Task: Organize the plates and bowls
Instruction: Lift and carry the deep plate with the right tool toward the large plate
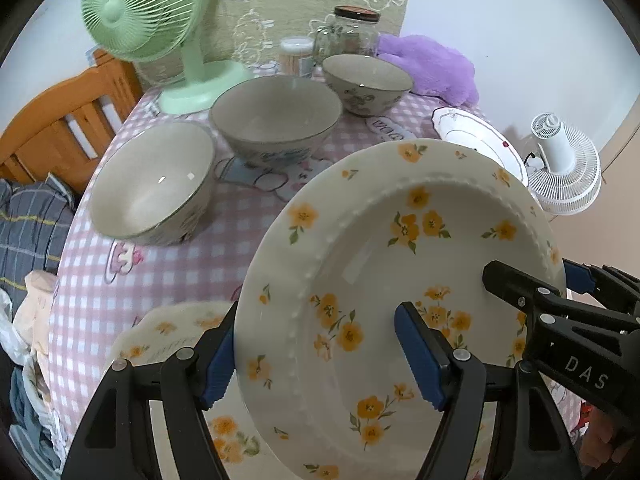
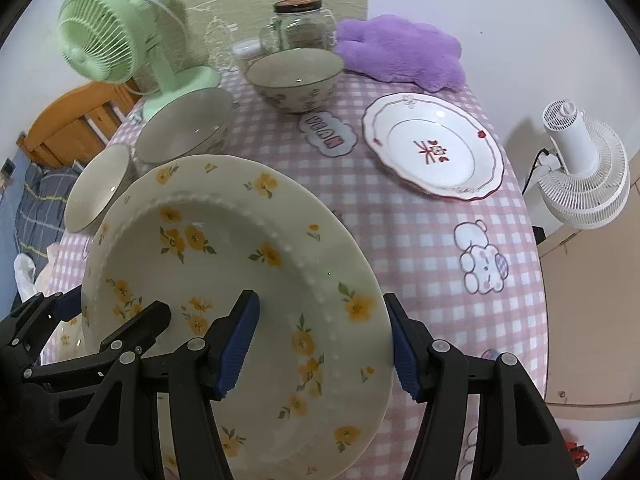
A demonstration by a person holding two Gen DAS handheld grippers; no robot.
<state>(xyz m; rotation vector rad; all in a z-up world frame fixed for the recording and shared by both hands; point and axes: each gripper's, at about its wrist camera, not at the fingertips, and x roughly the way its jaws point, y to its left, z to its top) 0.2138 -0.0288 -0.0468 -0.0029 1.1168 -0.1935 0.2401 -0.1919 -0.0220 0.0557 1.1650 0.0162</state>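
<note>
Both grippers are holding the same yellow-flower plate (image 1: 400, 280) up off the table, tilted. Left gripper (image 1: 320, 360) is clamping the plate's left rim, one blue pad (image 1: 418, 360) lying on the inner face & the other pad behind the rim. Right gripper (image 2: 324, 344) is gripping the opposite rim the same way, one pad on the inside, one on the outer edge. Each cam is also catching the other gripper: right one is poking in at the right edge of the left view, left one at lower left of the right view.

Only the left view is showing a second yellow-flower plate (image 1: 176, 336) lying flat on the pink checked tablecloth (image 1: 180, 268), below and partly behind the lifted one. In the right view only a sliver of it is showing by the left gripper.

Left view is giving all three bowls w/ clear rims: near bowl (image 1: 156, 180), middle bowl (image 1: 276, 116), far bowl (image 1: 366, 80), in a diagonal row. In the right view the near two are partly hidden behind the lifted plate.

Right view is showing the red-trim plate (image 2: 432, 148) whole, flat on the cloth, well apart from the bowls; left view is catching just its edge behind the lifted plate.

Background: green fan (image 1: 140, 8), glass jar (image 2: 298, 24), purple plush (image 2: 400, 52), white fan (image 2: 580, 172) off the table's right side.
</note>
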